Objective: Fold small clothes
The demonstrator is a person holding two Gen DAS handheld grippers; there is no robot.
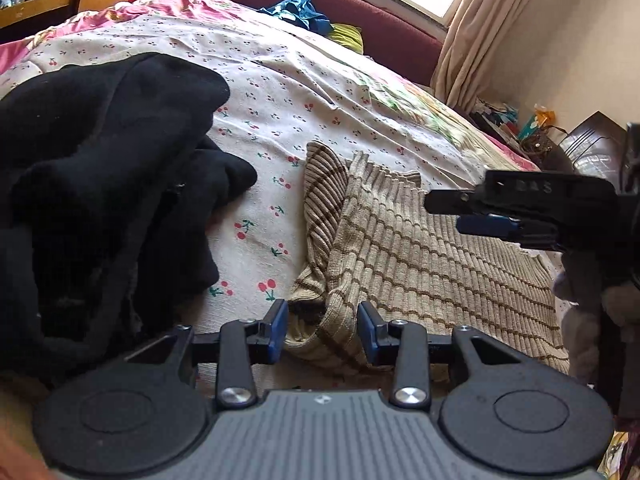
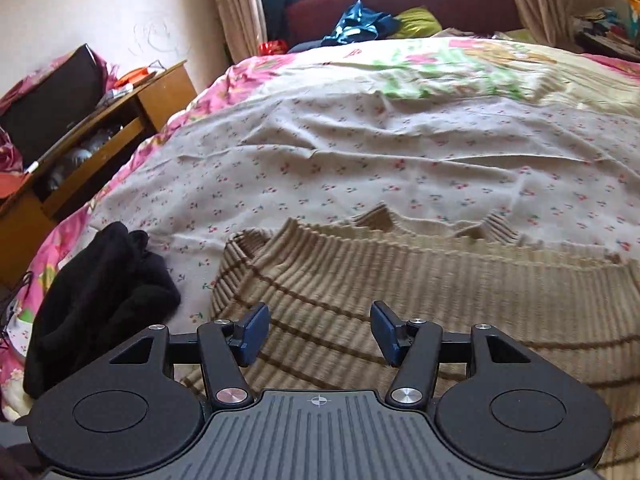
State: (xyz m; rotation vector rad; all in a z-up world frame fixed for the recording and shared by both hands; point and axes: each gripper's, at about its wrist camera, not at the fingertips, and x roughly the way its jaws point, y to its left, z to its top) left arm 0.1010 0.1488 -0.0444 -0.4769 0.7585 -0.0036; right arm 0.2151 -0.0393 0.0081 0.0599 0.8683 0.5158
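Striped knit top [image 1: 420,248] flat on bed [image 1: 320,92], 5 o'clock of black clothes [image 1: 100,184] | left gripper [image 1: 323,330] jaws released, straddling bunched corner | right gripper [image 2: 318,332] released above | risk: pinching both layers, dragging top askew

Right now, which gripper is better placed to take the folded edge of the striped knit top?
The left gripper: its open jaws already straddle the bunched edge of the striped knit top. The right gripper, also open, hovers over the flat middle, away from any edge.

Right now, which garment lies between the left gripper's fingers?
The beige striped knit top, its folded edge between the open left gripper; the black garment sits off to the side.
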